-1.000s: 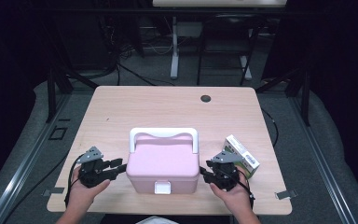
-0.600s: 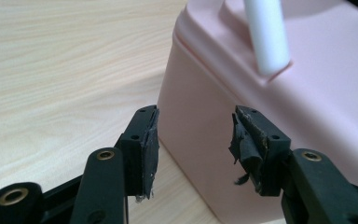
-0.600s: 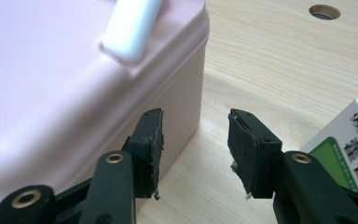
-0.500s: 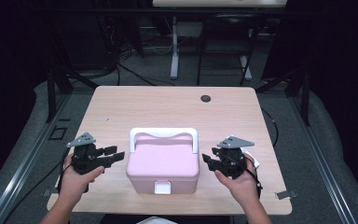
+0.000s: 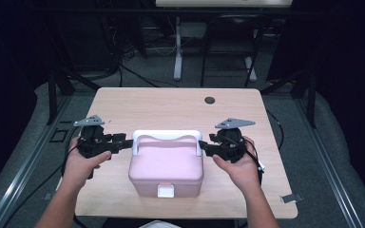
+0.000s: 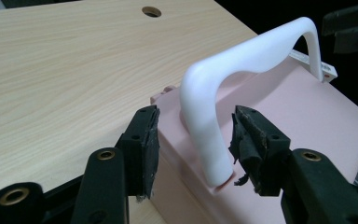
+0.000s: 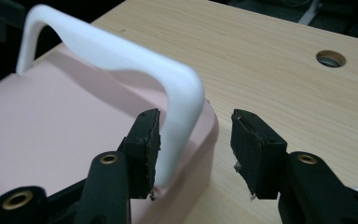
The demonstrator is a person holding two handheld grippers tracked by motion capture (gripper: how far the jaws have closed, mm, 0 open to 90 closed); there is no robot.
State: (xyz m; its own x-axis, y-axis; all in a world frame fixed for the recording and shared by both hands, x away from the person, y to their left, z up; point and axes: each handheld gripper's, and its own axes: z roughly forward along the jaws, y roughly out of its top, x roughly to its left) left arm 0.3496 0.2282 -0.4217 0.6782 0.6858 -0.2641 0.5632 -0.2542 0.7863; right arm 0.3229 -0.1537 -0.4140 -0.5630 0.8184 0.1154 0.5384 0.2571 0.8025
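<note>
The box is pale pink plastic, squarish with rounded corners and a smooth, flat lid. A small white latch sits at the middle of its front face, on the side toward the person. A white handle arches over the rear part of the lid; it is a flat, glossy band with rounded bends, standing upright, and its two legs go down into the lid near the left and right edges. The box stands on the near half of a light wooden table, roughly centred between the two hands.

The left gripper is at the handle's left end. Its jaws are apart, one on each side of the handle's left leg, with a gap showing on both sides, so they are around it and not clamped. The right gripper is at the handle's right end, also with jaws apart: the handle's right leg lies just beside the left-hand pad in that view, while the other pad stands off over the bare table.

Farther back on the table is a round dark hole.
</note>
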